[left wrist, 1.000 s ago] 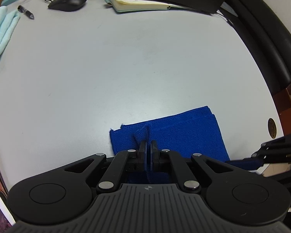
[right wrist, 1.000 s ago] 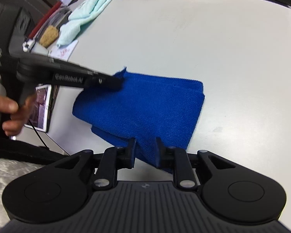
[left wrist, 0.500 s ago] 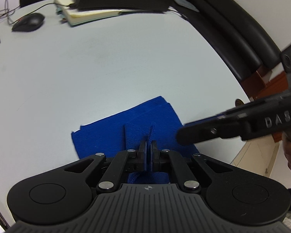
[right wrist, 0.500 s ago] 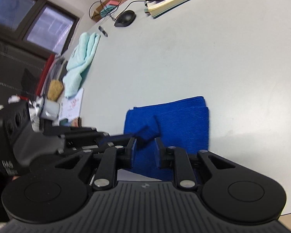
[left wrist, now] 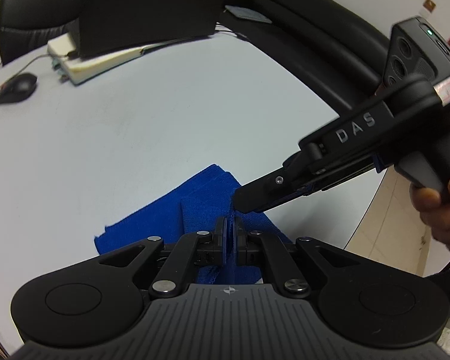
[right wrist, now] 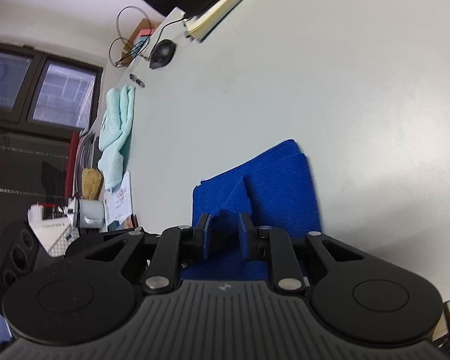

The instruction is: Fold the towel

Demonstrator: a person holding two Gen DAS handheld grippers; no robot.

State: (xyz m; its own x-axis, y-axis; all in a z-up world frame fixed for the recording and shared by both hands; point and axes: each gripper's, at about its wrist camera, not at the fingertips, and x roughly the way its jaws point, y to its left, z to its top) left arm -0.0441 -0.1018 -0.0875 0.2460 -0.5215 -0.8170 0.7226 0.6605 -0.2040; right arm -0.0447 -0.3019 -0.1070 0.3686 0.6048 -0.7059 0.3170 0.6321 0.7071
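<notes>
Two grippers are working one blue towel (left wrist: 165,219), which is lying folded on the pale table (left wrist: 135,126). Left gripper (left wrist: 230,225), at 6 o'clock, is pinching a towel edge, jaws nearly touching. Right gripper (right wrist: 224,228) is gripping a raised towel corner, jaws slightly apart; a hand (left wrist: 441,210) at 3 o'clock is holding it.

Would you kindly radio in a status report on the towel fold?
Left gripper shut on blue towel. Right gripper shut on towel corner. Table ahead unobstructed.
</notes>
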